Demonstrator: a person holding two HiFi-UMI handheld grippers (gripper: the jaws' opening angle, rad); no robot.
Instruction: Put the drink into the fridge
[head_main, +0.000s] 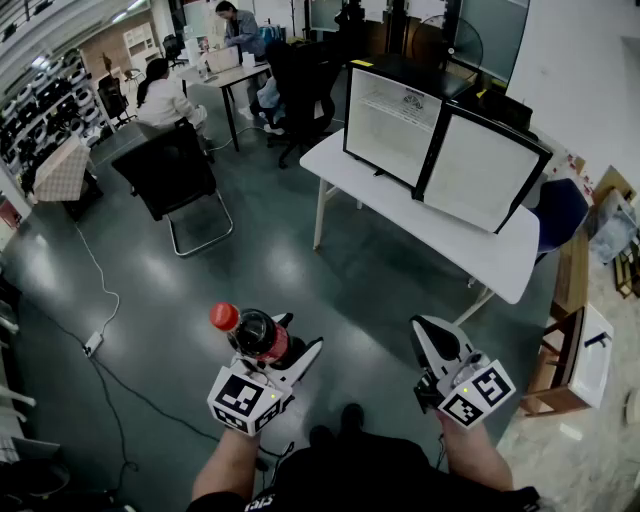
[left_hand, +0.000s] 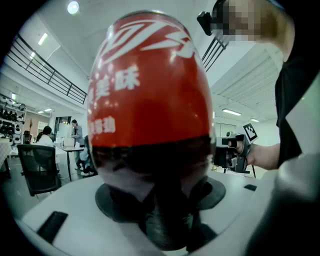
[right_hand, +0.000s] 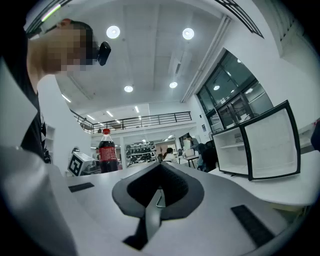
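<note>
A cola bottle (head_main: 258, 335) with a red cap and red label sits upright in my left gripper (head_main: 275, 355), which is shut on its body. In the left gripper view the bottle (left_hand: 150, 100) fills the frame. My right gripper (head_main: 432, 340) is shut and empty, its jaws meeting in the right gripper view (right_hand: 159, 192). That view also shows the bottle (right_hand: 106, 152) off to the left. The small white fridge (head_main: 390, 125) stands on a white table (head_main: 400, 215) ahead, its door (head_main: 480, 170) swung open to the right. Both grippers are well short of the table.
A black chair (head_main: 170, 175) stands on the grey floor to the left. People sit at desks (head_main: 235, 70) at the back. A cable and power strip (head_main: 93, 343) lie on the floor at left. Wooden furniture (head_main: 575, 360) stands at the right.
</note>
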